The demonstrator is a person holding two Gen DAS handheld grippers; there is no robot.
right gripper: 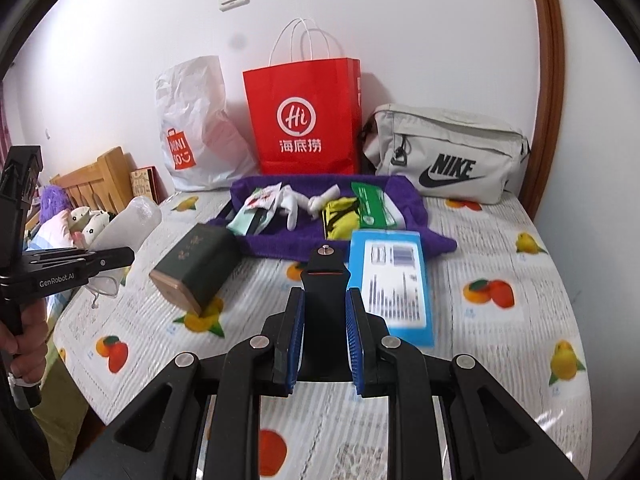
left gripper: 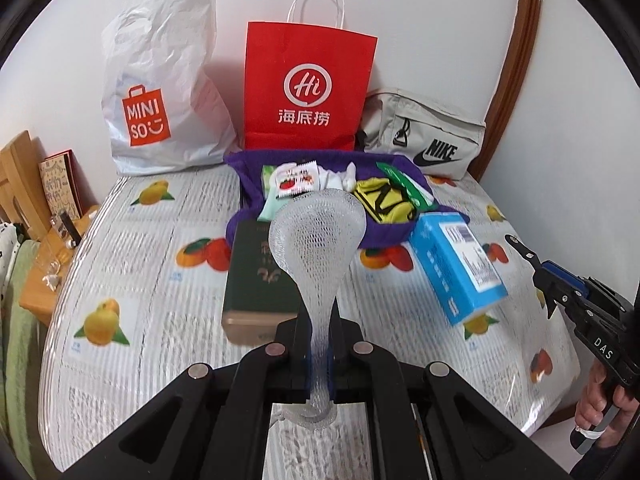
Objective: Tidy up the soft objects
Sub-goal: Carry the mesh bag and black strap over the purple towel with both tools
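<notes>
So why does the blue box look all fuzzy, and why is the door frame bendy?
In the right wrist view the blue box has smeared print, likely motion blur; in the left wrist view it is blurred too. The fisheye lens bows the brown door frame in both views, and dark corners ring each picture.

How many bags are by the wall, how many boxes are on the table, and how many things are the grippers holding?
Bags: 3, the white Miniso bag, red paper bag and grey Nike bag.
Boxes: 2, the dark green box and blue box.
Held things: 2, the white foam net in the left gripper and the black strap in the right gripper.
Total: 7.
</notes>
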